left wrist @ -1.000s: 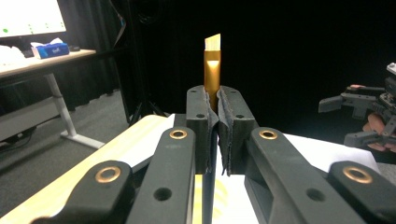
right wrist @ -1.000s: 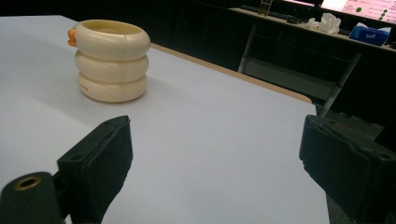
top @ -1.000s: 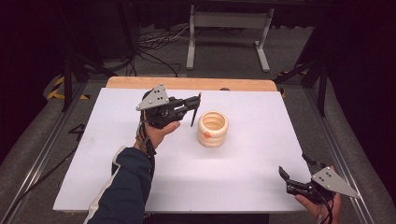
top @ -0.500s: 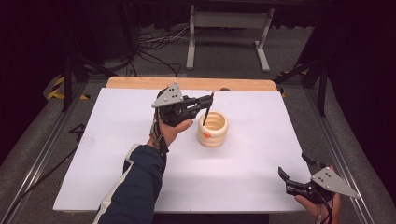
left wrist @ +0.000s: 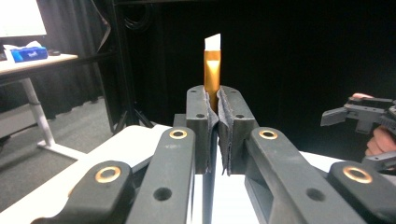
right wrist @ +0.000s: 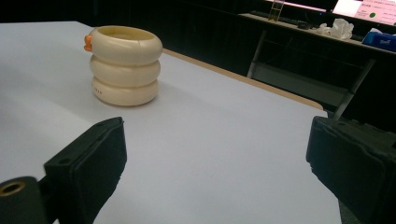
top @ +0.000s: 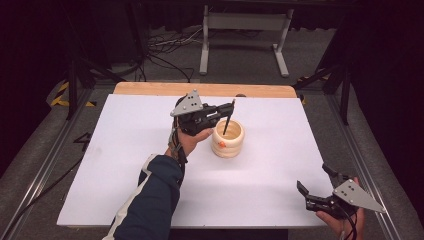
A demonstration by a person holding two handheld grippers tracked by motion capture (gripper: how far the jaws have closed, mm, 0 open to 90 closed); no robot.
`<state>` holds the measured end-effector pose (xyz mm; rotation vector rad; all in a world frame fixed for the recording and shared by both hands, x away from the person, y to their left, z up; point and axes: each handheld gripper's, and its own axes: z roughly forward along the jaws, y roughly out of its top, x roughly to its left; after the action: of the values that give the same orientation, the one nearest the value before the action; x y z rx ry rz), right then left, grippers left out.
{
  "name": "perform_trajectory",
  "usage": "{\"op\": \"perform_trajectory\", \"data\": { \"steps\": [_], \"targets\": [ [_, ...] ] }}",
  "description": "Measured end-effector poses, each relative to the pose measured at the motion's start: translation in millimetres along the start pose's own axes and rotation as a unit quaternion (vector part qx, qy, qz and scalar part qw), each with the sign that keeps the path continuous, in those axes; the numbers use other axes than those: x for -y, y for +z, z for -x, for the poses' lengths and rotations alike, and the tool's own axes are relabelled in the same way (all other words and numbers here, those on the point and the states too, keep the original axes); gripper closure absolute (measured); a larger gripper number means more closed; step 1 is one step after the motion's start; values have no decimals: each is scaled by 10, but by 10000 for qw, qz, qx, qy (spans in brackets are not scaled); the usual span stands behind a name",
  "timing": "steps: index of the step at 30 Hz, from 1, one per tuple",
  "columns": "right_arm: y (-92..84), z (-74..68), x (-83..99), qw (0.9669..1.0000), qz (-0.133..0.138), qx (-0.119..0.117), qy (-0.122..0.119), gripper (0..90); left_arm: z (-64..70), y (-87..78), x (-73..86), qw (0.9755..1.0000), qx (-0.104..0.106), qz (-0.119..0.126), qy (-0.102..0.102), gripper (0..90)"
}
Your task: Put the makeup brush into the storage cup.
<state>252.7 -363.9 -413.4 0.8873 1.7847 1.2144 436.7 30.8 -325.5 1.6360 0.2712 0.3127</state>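
The left gripper [top: 227, 111], clamped on a slim dark gold-banded pen [left wrist: 212, 70], hovered above the cream ribbed cup [top: 228, 138], insertion apparently pending, while the right gripper [top: 316, 188] rested apart on the white desk [top: 125, 150].

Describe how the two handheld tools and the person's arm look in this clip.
Both tools are black, each topped by a grey three-cornered plate. The left tool has dark grey links with brass-coloured rivets and ribbed black pads. The right tool ends in blocky black pads. The left arm wears a navy sleeve with a white stripe.
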Motion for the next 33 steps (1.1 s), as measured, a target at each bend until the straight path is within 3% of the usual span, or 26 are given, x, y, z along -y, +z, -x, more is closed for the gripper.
{"op": "perform_trajectory", "data": {
  "steps": [7,21,33],
  "targets": [
    [18,-17,2,10000,-45,-56,-37,50,1,116,93,10000,1,-86,33,835],
    [14,-22,3,10000,-28,-15,-60,57,-71,255,361,9997,-49,-203,-120,835],
    [16,-27,4,9999,-66,-20,-77,60,-113,255,551,9991,-3,-292,-321,835]
  ]
}}
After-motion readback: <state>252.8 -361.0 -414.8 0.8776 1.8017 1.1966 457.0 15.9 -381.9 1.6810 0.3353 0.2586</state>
